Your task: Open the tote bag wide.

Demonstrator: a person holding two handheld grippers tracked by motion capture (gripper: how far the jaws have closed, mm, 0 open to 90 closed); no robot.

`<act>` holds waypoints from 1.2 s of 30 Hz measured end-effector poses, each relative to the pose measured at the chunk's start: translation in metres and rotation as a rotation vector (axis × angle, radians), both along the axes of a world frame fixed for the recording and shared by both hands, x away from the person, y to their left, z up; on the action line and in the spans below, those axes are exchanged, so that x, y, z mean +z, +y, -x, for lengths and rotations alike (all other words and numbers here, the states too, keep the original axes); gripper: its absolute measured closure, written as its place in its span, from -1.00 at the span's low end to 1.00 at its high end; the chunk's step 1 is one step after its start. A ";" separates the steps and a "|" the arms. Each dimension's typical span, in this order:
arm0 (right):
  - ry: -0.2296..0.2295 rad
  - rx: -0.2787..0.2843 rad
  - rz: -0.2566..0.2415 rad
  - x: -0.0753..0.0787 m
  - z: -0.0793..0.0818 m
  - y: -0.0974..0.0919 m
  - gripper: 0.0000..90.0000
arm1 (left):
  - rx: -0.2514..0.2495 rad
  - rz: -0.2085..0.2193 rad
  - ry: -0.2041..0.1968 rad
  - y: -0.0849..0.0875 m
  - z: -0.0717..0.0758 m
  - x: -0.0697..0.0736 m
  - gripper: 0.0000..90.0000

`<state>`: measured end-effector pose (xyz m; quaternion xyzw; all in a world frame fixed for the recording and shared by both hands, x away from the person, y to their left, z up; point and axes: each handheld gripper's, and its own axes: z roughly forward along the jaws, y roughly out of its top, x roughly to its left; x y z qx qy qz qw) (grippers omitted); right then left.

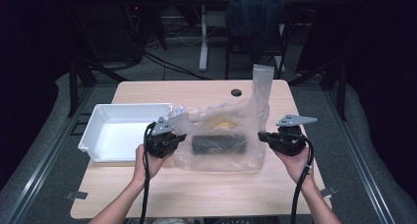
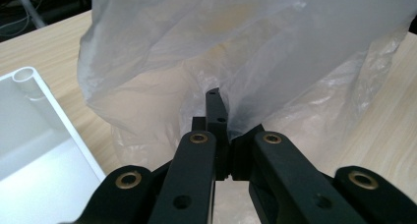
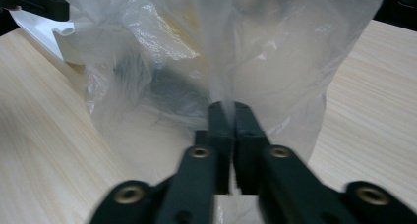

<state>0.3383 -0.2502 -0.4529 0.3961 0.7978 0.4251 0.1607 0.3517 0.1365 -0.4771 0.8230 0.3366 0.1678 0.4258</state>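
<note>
A clear plastic bag (image 1: 248, 113) lies crumpled on the middle of the wooden table (image 1: 196, 194), with one strip standing up at its far right. Inside it I make out a black block (image 1: 219, 144) and something yellow (image 1: 220, 122). My left gripper (image 1: 183, 137) is shut on the bag's left edge; in the left gripper view the closed jaws (image 2: 216, 98) pinch the film of the bag (image 2: 255, 47). My right gripper (image 1: 260, 135) is shut on the bag's right edge, and the film of the bag (image 3: 275, 52) rises from between its closed jaws (image 3: 227, 108).
A white plastic bin (image 1: 105, 117) stands just left of the bag, its corner close to my left gripper (image 2: 29, 135). A cable hole (image 1: 236, 92) sits near the table's far edge. Behind the table stands a chair draped with dark cloth (image 1: 255, 13).
</note>
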 end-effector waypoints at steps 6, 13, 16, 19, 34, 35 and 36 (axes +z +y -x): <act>0.058 -0.017 -0.009 -0.012 -0.008 -0.004 1.00 | 0.016 -0.004 0.015 0.001 0.001 -0.004 1.00; 0.168 -0.024 -0.022 -0.034 -0.019 -0.013 1.00 | 0.011 -0.041 0.072 0.005 0.002 -0.013 1.00; 0.194 -0.029 -0.013 -0.044 -0.024 -0.013 1.00 | 0.016 -0.059 0.083 0.004 0.001 -0.017 1.00; 0.233 -0.030 -0.003 -0.055 -0.029 -0.012 1.00 | 0.014 -0.079 0.101 -0.001 0.001 -0.023 1.00; 0.313 -0.009 0.094 -0.079 -0.042 -0.011 1.00 | -0.014 -0.174 0.151 -0.018 0.004 -0.045 0.99; 0.308 -0.005 0.093 -0.078 -0.041 -0.010 1.00 | -0.015 -0.172 0.151 -0.017 0.005 -0.044 0.97; 0.303 -0.004 0.091 -0.077 -0.041 -0.010 1.00 | -0.019 -0.173 0.152 -0.016 0.006 -0.043 0.92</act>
